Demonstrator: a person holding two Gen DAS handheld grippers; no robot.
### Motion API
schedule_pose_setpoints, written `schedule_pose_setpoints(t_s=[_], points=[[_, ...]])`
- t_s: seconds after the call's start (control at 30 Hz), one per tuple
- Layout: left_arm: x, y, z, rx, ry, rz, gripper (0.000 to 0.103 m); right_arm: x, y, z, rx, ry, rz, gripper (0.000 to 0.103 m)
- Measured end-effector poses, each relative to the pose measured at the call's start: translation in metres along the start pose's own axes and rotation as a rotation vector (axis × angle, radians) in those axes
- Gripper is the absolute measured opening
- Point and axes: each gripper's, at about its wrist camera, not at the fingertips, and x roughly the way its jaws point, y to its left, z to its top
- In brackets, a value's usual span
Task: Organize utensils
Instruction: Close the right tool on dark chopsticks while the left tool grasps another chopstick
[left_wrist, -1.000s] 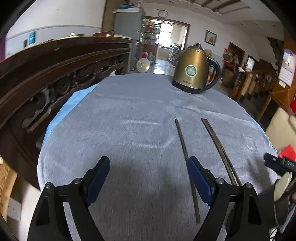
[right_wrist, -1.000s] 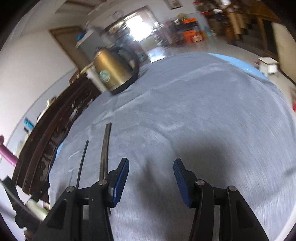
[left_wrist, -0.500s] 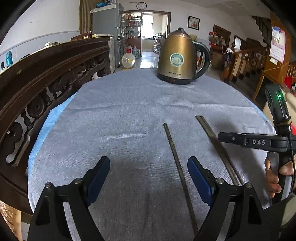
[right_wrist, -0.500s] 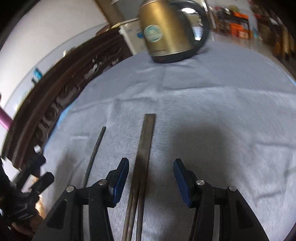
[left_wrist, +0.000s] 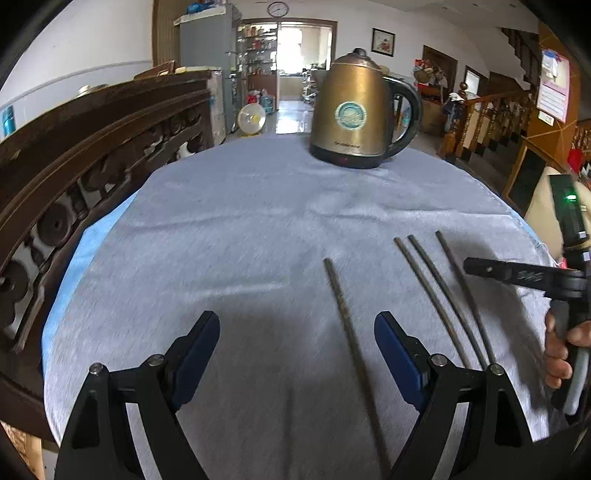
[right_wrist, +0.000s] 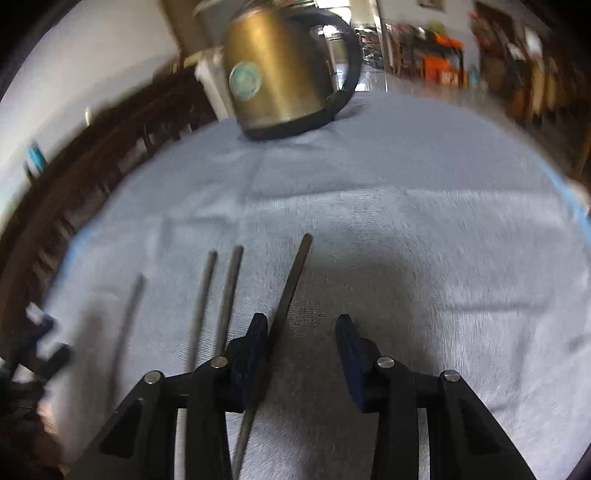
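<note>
**Right gripper closing around one chopstick**

Right gripper (right_wrist: 301, 354) hangs low over the grey tablecloth (right_wrist: 424, 240), jaws closing, with the rightmost chopstick (right_wrist: 291, 280) lying between them against the left pad; no grip shows. Two more chopsticks (right_wrist: 229, 291) lie just to its left. Left gripper (left_wrist: 295, 354) stands wide open with nothing held, the single chopstick (left_wrist: 340, 295) running between its fingers. A brass kettle (left_wrist: 354, 110) sits at the far edge.
</note>
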Motion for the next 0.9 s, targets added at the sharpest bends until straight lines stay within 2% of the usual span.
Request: schedule_pose_setpoints(t_s=[0.07,0.2,0.3,0.4,0.57,0.6,0.67,0.77,0.9], points=[[0.009,-0.011,0.009,0.030,-0.007,0.003,0.086,-0.006,-0.013,-0.001,0.055,-0.030,0.028,0.042],[0.027,-0.037,0.027,0.095,-0.002,-0.014,0.086,-0.002,-0.030,0.000,0.122,-0.015,0.065,0.037],[0.043,-0.055,0.041,0.125,0.027,-0.018,0.086,-0.001,-0.026,0.003,0.110,-0.012,0.070,0.037],[0.057,-0.067,0.052,0.121,0.060,-0.056,0.086,0.004,-0.020,0.015,0.101,0.021,0.092,0.037],[0.077,-0.078,0.061,0.099,0.129,-0.078,0.085,0.025,-0.006,0.034,0.072,0.094,0.051,0.036],[0.079,-0.079,0.061,0.096,0.140,-0.083,0.084,0.029,-0.004,0.035,0.063,0.113,0.038,0.033],[0.085,-0.084,0.059,0.110,0.172,-0.075,0.073,0.035,0.005,0.039,0.021,0.122,-0.011,0.029],[0.102,-0.090,0.056,0.133,0.264,-0.055,0.069,0.039,0.013,0.042,-0.032,0.147,-0.080,0.017],[0.107,-0.087,0.060,0.094,0.292,-0.084,0.067,0.040,0.012,0.045,-0.063,0.198,-0.101,0.009]])
